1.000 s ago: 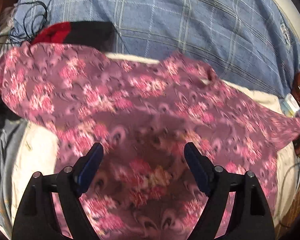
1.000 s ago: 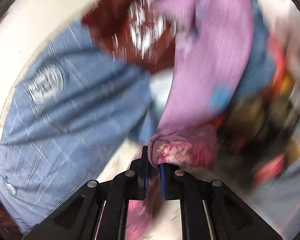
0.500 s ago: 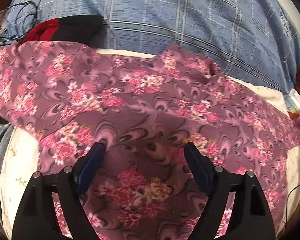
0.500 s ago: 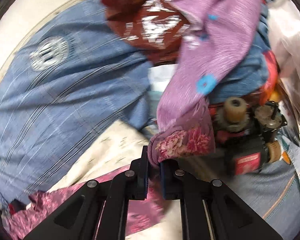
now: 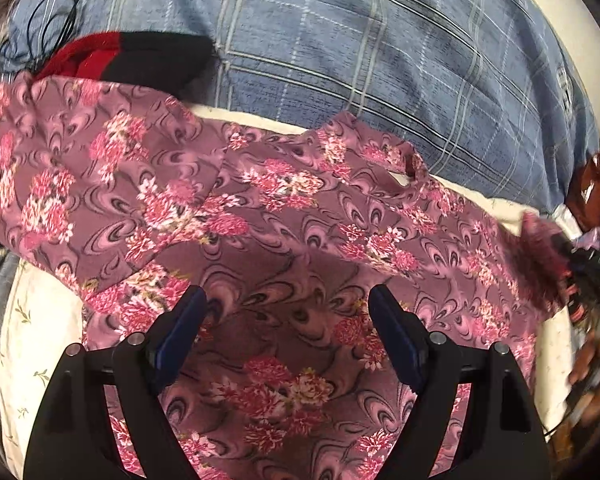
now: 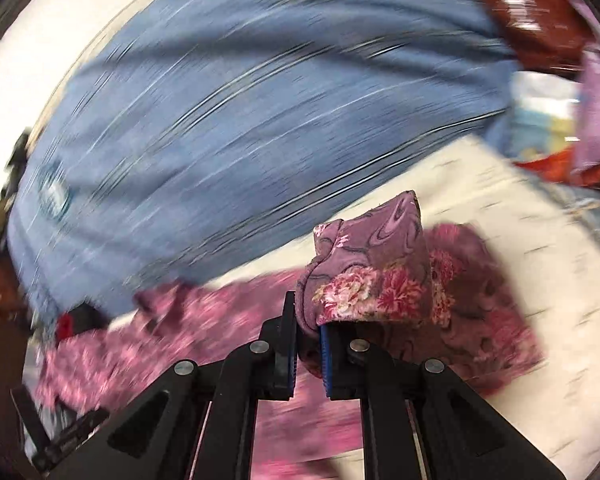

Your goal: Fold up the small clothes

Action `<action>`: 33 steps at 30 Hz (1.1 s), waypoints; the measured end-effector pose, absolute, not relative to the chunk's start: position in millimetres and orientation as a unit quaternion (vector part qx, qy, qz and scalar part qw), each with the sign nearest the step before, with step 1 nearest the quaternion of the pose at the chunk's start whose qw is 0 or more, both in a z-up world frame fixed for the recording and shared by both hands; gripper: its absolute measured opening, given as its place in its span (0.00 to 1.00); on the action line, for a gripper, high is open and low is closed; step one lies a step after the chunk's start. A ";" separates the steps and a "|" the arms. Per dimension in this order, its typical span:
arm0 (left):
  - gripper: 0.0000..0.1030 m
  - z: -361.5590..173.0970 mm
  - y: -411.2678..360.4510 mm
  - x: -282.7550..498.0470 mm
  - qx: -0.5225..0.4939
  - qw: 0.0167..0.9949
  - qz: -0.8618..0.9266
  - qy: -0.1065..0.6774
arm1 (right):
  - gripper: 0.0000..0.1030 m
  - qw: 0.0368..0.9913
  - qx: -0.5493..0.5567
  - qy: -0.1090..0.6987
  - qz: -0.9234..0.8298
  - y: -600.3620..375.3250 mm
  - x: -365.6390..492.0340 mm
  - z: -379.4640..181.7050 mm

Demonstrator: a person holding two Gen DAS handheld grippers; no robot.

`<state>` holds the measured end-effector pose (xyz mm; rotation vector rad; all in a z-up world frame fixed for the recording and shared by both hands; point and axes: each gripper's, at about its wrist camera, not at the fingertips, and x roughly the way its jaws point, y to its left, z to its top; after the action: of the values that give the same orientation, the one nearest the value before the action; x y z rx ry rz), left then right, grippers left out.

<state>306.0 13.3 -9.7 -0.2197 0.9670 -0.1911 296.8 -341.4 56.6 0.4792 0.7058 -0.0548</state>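
Note:
A purple garment with pink flowers [image 5: 284,224] lies spread across a cream sheet [image 5: 40,320] in the left wrist view. My left gripper [image 5: 288,320] hovers just above its middle, jaws wide open, nothing between the blue pads. In the right wrist view my right gripper [image 6: 308,344] is shut on a bunched corner of the same flowered garment [image 6: 380,280], which stands up over the pads. That gripper shows blurred at the far right edge of the left wrist view, as the right gripper [image 5: 588,260], holding the cloth's right end.
A blue checked blanket [image 5: 360,48] covers the far side. A red and black garment [image 5: 132,60] and a black cable [image 5: 44,20] lie at the far left. A pile of brown, lilac and orange clothes [image 6: 560,40] sits at the right.
My right gripper has swung left with the flowered corner, away from the clothes pile and tools, over the sheet. The garment's right end has been drawn inward. My left gripper has barely moved.

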 end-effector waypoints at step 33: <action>0.80 -25.7 29.7 322.4 -0.187 0.830 -0.147 0.504 | 0.41 0.842 0.237 0.454 0.167 -177.1 263.9 -0.9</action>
<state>322.4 29.7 -25.7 -0.3974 1.0687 -0.3120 263.9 -177.1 -0.9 0.5009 0.9593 0.3519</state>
